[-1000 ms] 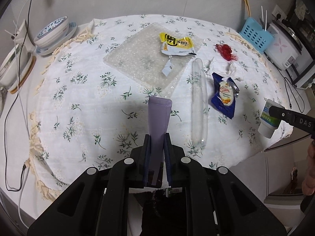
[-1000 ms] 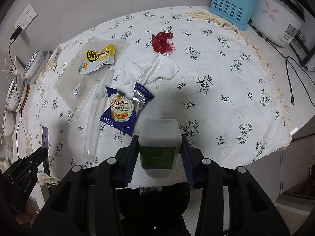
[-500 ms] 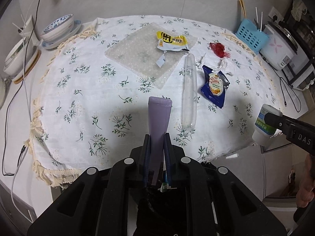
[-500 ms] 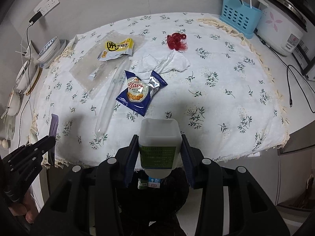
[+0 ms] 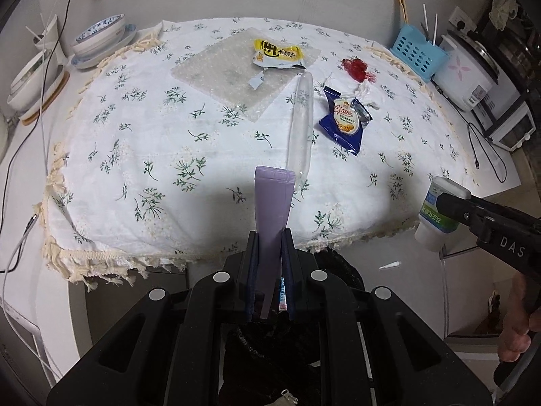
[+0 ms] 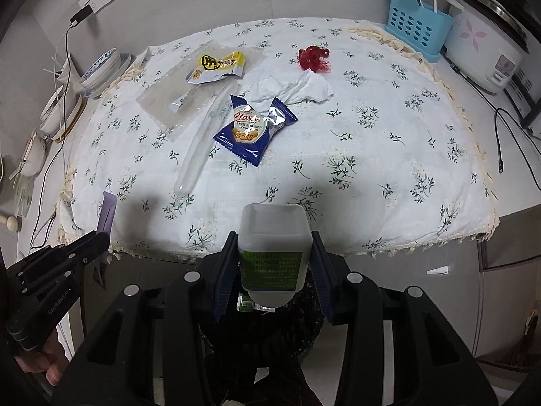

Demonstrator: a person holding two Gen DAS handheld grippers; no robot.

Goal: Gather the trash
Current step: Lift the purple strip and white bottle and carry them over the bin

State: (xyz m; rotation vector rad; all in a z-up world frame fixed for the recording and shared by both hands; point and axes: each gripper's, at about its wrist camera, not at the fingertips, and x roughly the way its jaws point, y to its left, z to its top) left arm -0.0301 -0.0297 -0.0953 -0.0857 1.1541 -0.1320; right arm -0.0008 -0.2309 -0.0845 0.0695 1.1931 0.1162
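- The left gripper (image 5: 269, 237) is clamping a flat purple tube (image 5: 272, 203) between nearly closed jaws; the tube is sticking forward over the near edge of the tablecloth (image 5: 135, 142).
- The right gripper (image 6: 273, 260) is gripping a white plastic bottle (image 6: 272, 237) with a green label, jaws partly apart around its body, and is hanging just off the tablecloth's near edge.
- Below both grippers, a black bag (image 6: 304, 304) is lying off the tablecloth's near edge; little of it is showing.
- A blue cookie wrapper (image 6: 254, 128) is lying near the middle of the tablecloth.
- A long clear plastic sleeve (image 6: 203, 138) is lying just beside that wrapper, running toward the cloth's near edge.
- A crumpled white tissue (image 6: 297, 88) is sitting just beyond the wrapper, touching it.
- A red scrap (image 6: 312, 57) is lying at the tissue's far side, toward the tablecloth's back edge.
- A yellow snack packet (image 6: 218, 66) is resting on a sheet of bubble wrap (image 6: 162, 98) on the far part of the cloth.
- A blue basket (image 6: 417, 27) and a rice cooker (image 6: 487, 54) are standing off the tablecloth's far corner.
- Stacked bowls (image 5: 98, 39) are standing off the opposite far corner.
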